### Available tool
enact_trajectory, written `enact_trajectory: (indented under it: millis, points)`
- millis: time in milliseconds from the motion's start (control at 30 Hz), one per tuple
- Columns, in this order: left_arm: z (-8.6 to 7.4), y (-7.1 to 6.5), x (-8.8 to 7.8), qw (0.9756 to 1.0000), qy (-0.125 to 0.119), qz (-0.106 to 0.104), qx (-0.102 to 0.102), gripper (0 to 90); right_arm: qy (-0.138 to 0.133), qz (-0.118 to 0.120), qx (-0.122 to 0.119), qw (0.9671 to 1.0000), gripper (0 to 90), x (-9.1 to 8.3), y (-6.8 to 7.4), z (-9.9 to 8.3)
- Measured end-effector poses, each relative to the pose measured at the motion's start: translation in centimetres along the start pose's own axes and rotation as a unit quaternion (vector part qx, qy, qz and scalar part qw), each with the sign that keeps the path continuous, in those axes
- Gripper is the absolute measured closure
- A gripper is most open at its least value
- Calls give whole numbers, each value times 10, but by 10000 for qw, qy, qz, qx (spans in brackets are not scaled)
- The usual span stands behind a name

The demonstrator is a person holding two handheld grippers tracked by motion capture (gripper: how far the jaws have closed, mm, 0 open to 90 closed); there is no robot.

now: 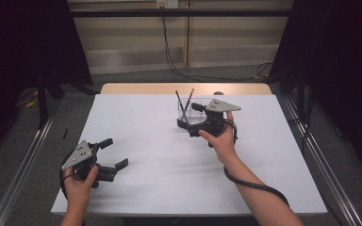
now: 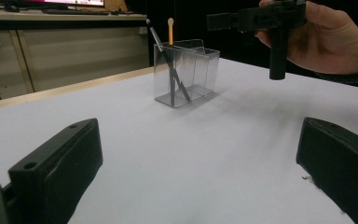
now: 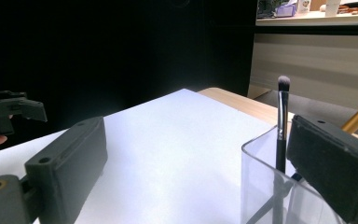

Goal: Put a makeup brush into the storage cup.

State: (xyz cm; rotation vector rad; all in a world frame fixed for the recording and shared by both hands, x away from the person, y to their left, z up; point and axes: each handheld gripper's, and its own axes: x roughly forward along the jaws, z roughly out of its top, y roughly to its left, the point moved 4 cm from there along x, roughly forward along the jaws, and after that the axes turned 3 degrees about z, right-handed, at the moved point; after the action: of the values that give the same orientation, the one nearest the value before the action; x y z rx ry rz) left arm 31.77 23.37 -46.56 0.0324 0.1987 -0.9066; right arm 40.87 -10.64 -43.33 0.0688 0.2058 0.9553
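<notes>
Brushes, two, stand tilted in clear holder at table far centre. Right claw beside holder, jaws apart, gripping nothing. Left claw near left, jaws apart, empty.

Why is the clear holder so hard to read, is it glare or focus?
High view: the clear plastic two-compartment holder is small, washed out against the bright white table top. Left gripper view: holder sharp, the black-handled brush legible. Right gripper view: holder rim near and soft, the right gripper's fingers block part, background very dark.
</notes>
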Motion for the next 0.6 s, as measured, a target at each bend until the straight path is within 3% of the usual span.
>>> enact_trajectory:
  millis: [600]
  points:
    - [4, 2, 7, 10000, -47, -34, -2, 2, 138, 131, -224, 9996, 10, -15, 10, -8]
